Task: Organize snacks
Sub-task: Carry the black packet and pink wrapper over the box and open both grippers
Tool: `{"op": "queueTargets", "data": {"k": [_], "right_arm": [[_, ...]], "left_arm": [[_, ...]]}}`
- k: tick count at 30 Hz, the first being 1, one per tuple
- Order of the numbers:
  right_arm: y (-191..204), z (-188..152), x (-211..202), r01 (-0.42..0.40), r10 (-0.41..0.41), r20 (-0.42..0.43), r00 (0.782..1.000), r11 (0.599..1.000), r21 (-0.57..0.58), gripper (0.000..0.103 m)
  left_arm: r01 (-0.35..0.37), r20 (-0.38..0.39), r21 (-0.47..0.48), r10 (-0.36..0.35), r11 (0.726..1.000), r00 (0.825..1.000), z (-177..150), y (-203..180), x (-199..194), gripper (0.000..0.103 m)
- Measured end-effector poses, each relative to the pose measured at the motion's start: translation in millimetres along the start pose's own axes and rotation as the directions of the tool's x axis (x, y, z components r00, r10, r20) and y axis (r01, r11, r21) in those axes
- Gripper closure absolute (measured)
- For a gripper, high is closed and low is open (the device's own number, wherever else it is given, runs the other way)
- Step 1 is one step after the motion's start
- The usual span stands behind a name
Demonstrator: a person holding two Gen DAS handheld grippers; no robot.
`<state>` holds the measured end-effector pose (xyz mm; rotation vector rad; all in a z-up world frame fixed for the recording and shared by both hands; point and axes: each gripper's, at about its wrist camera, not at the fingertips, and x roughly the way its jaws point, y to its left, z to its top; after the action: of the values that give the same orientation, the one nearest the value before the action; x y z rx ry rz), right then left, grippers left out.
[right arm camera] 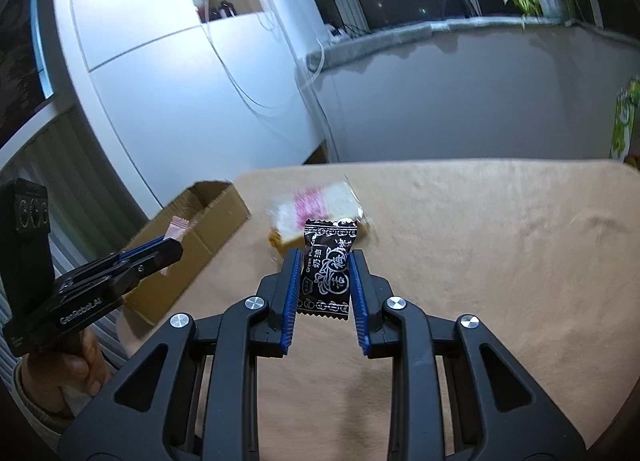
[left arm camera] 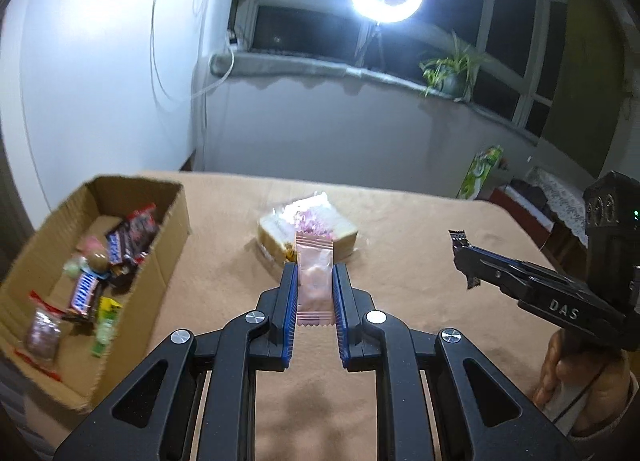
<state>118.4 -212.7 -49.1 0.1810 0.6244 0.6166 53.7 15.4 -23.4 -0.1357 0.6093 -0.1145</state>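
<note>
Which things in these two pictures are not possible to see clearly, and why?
- Cardboard box inside: right wrist view, hidden by its own wall.
- Snacks in the box: left wrist view, motion blur.
- Wrapped bread: blurred in both views, print unreadable.
- Pink packet: no print legible; left gripper covers its sides.

The tan table (right arm camera: 500,245) lies bare to the right and front. A wrapped bread slice (left arm camera: 308,231) sits mid-table, and the cardboard box (left arm camera: 168,221), apparently half full of snacks, blocks the left edge. Open cloth separates them.
</note>
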Motion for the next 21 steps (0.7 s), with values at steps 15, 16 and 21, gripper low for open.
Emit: {"op": "queueTargets", "data": {"k": [15, 16, 21], "right_arm": [[74.6, 15.9, 3.4, -0.017, 0.018, 0.006, 1.000, 0.992, -0.125, 0.078], [79.8, 16.6, 6.4, -0.019, 0.019, 0.001, 1.000, 0.991, -0.133, 0.078], [100.2, 18.1, 17.6, -0.034, 0.031, -0.016, 0.999, 0.985, -0.166, 0.078]], "left_arm": [[0.004, 0.153, -0.048, 0.003, 0.999, 0.988, 9.2, 34.9, -70.8, 0.088], [0.002, 0.157, -0.055, 0.006, 0.999, 0.988, 8.8, 39.0, -72.6, 0.088], [-0.008, 0.173, -0.087, 0.023, 0.996, 0.985, 3.6, 56.6, -83.5, 0.088]]}}
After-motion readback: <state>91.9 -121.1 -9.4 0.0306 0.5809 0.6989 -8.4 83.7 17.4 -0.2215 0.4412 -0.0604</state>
